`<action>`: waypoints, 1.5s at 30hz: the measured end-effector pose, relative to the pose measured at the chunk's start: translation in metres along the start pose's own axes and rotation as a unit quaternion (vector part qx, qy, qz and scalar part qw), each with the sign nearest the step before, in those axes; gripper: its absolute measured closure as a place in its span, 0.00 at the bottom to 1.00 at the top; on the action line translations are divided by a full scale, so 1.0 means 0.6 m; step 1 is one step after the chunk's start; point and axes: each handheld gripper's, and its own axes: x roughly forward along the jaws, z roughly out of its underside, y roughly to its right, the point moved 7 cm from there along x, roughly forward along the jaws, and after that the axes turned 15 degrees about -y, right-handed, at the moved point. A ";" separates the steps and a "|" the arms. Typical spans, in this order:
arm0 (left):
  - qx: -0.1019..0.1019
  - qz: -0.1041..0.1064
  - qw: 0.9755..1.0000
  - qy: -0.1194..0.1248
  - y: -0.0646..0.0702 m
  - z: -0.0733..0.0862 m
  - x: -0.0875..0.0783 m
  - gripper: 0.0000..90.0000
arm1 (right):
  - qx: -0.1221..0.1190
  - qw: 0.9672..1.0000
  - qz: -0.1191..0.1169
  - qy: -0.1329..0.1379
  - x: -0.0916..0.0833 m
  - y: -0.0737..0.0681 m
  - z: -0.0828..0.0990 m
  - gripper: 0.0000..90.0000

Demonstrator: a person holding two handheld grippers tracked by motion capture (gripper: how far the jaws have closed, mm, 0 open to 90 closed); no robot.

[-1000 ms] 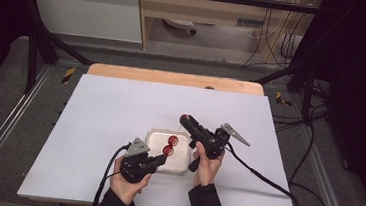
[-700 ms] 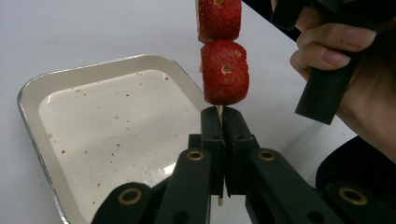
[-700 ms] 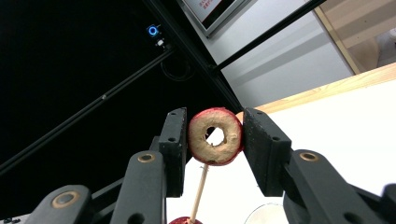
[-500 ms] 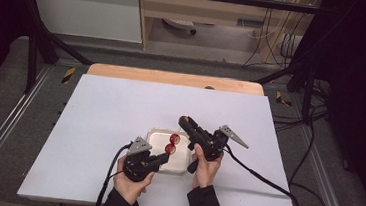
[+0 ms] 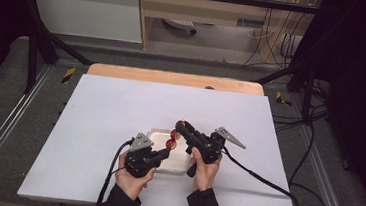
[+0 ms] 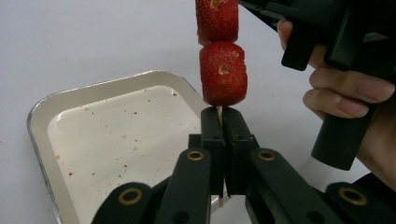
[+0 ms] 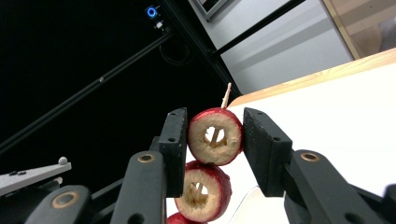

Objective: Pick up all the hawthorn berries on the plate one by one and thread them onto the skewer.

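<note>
high view, left to right: the left gripper (image 5: pixel 162 154) is clamped shut on the lower end of a thin wooden skewer (image 6: pixel 218 110), holding it steady and roughly upright over the metal tray (image 5: pixel 155 133) on the white surface (image 5: pixel 105 111). the right gripper (image 5: pixel 182 128), partly open, squeezes the top fruit slice (image 7: pixel 215 136) by its sides; it's probably sliding that slice along the skewer, above another slice (image 7: pixel 202 188). the tray underneath likely catches drips.

Left gripper (image 5: pixel 165 153) pinched tight; right gripper (image 5: pixel 181 128) (angled upward) partly closed.
</note>
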 end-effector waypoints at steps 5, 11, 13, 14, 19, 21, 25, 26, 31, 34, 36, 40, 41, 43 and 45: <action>0.007 -0.007 1.000 -0.001 -0.018 0.006 -0.007 0.98 | -0.027 0.999 0.017 -0.021 -0.015 -0.002 -0.006 0.49; 0.018 -0.012 1.000 -0.008 -0.038 0.016 -0.016 0.98 | -0.072 0.993 0.060 -0.078 -0.028 0.011 -0.004 0.25; 0.023 -0.013 1.000 -0.010 -0.044 0.018 -0.019 0.98 | -0.088 0.989 0.076 -0.095 -0.033 0.017 -0.001 0.21; 0.026 -0.014 0.999 -0.013 -0.047 0.020 -0.021 0.98 | -0.090 0.988 0.076 -0.101 -0.036 0.019 0.001 0.19; 0.039 -0.014 0.999 -0.019 -0.059 0.024 -0.032 0.98 | -0.120 0.979 0.091 -0.141 -0.051 0.038 0.012 0.08; 0.044 -0.014 0.999 -0.022 -0.064 0.025 -0.037 0.98 | -0.137 0.972 0.102 -0.161 -0.057 0.047 0.020 0.06; 0.057 -0.015 0.998 -0.034 -0.072 0.027 -0.045 0.98 | -0.160 0.957 0.112 -0.215 -0.069 0.064 0.043 0.02; 0.060 -0.014 0.997 -0.038 -0.073 0.027 -0.047 0.98 | -0.162 0.953 0.113 -0.229 -0.072 0.068 0.048 0.01; 0.072 -0.013 0.996 -0.052 -0.081 0.022 -0.053 0.98 | -0.179 0.940 0.129 -0.259 -0.093 0.091 0.067 0.01; 0.078 -0.015 0.995 -0.063 -0.087 0.017 -0.052 0.98 | -0.181 0.934 0.135 -0.276 -0.109 0.107 0.077 0.01; 0.080 -0.017 0.994 -0.069 -0.092 0.012 -0.050 0.98 | -0.186 0.930 0.141 -0.285 -0.120 0.117 0.083 0.01; 0.086 -0.017 0.993 -0.078 -0.094 0.003 -0.046 0.98 | -0.183 0.926 0.147 -0.296 -0.144 0.135 0.094 0.01; 0.088 -0.019 0.993 -0.079 -0.094 0.000 -0.045 0.98 | -0.183 0.926 0.151 -0.295 -0.150 0.141 0.095 0.01; 0.092 -0.020 0.992 -0.085 -0.093 -0.004 -0.042 0.98 | -0.178 0.926 0.157 -0.294 -0.160 0.149 0.097 0.01; 0.094 -0.022 0.991 -0.089 -0.093 -0.009 -0.038 0.98 | -0.177 0.925 0.164 -0.295 -0.171 0.156 0.100 0.01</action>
